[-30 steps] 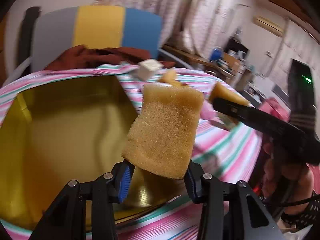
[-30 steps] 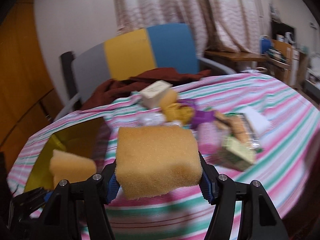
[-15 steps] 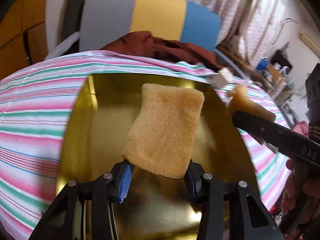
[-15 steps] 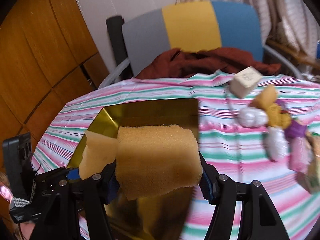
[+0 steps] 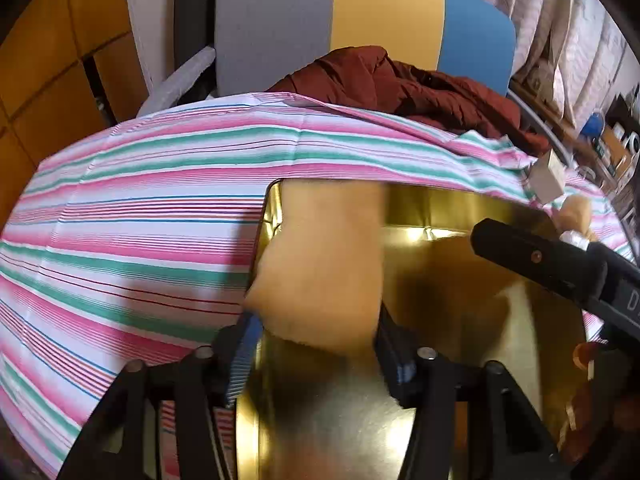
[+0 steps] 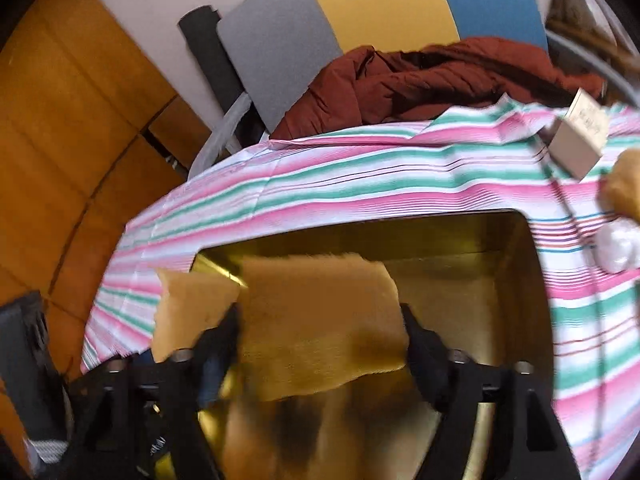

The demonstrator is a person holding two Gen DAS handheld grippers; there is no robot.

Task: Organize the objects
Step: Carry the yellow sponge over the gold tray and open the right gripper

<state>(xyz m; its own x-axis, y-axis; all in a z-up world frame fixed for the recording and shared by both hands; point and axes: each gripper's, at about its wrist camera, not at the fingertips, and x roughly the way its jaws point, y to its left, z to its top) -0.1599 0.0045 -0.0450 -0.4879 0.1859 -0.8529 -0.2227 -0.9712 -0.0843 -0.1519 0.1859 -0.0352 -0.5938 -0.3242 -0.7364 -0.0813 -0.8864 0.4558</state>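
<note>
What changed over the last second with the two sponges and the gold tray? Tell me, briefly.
Both grippers swung from the cluttered side of the table to over the gold tray. The left gripper and right gripper now have their jaws opening, with the left sponge and right sponge between them, blurred, so release is under way. The striped tablecloth, tray and chair stayed put.

Gold tin, tan sponges, candy-striped cloth

The tray point(image 6: 520, 240) is shiny gold; both sponges point(image 5: 324, 264) point(image 6: 320, 320) are tan-yellow. The tablecloth point(image 5: 140, 220) runs in pink, green, white and thin blue stripes. The chair back point(image 5: 360, 20) has grey, yellow and blue panels, with a rust-red garment point(image 5: 420, 88) below it. The small box point(image 6: 580, 136) is cream.
</note>
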